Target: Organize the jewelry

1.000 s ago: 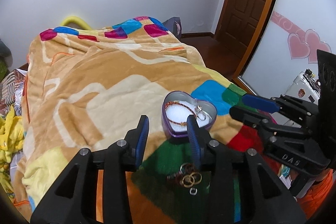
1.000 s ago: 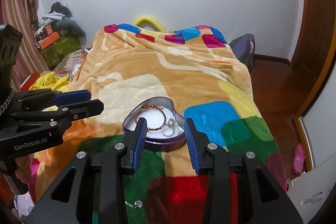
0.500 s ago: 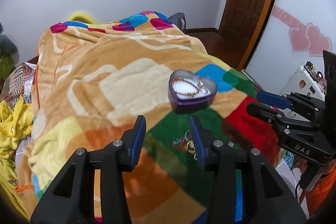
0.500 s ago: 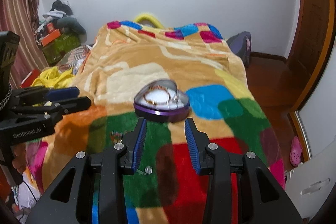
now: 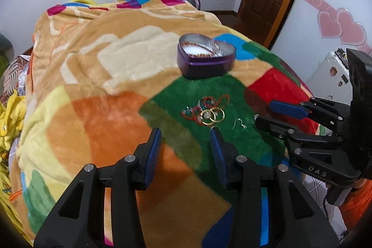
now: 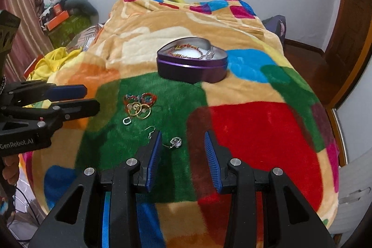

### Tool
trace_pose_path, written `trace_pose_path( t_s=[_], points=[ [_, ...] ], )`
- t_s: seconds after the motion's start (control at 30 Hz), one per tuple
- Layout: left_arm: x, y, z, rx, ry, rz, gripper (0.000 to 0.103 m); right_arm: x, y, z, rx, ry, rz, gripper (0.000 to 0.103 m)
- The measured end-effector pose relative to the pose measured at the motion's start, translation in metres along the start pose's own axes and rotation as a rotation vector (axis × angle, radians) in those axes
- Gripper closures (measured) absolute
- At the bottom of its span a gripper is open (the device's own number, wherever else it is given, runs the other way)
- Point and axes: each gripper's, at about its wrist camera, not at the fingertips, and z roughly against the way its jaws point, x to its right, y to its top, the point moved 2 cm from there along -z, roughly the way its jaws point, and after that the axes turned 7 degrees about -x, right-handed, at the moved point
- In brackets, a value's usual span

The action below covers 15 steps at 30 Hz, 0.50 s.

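Both jaws released, empty. Right gripper [image 6: 182,150] over silver earring [image 6: 176,142], frame centre; next: pinch, carry to heart tin [image 6: 192,63].

Left gripper [image 5: 186,141] open above blanket [image 5: 97,90]; purple heart tin [image 5: 205,59] beyond, tangled bracelets and gold rings [image 5: 208,109] between; right gripper [image 5: 274,113] alongside.

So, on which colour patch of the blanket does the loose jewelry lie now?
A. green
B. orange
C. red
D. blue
A: the gold rings, the beaded bracelets and the silver earring all lie on the green patch of the blanket, in front of the heart-shaped tin.
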Motion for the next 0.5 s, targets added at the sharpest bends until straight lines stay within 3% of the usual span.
trace_pose_path(
  t_s=[0.17,0.43,0.5],
  points=[
    [0.009,-0.002,-0.010,-0.015,-0.022,-0.015,0.061,-0.003,-0.004,-0.005,-0.003,0.019,0.013,0.070],
    [0.015,-0.001,-0.024,-0.033,-0.040,-0.021,0.063,-0.005,-0.004,-0.009,-0.007,0.056,0.041,0.092],
    [0.016,-0.001,-0.028,-0.037,-0.042,-0.021,0.065,-0.006,-0.005,-0.009,-0.002,0.052,0.047,0.093]
  ],
)
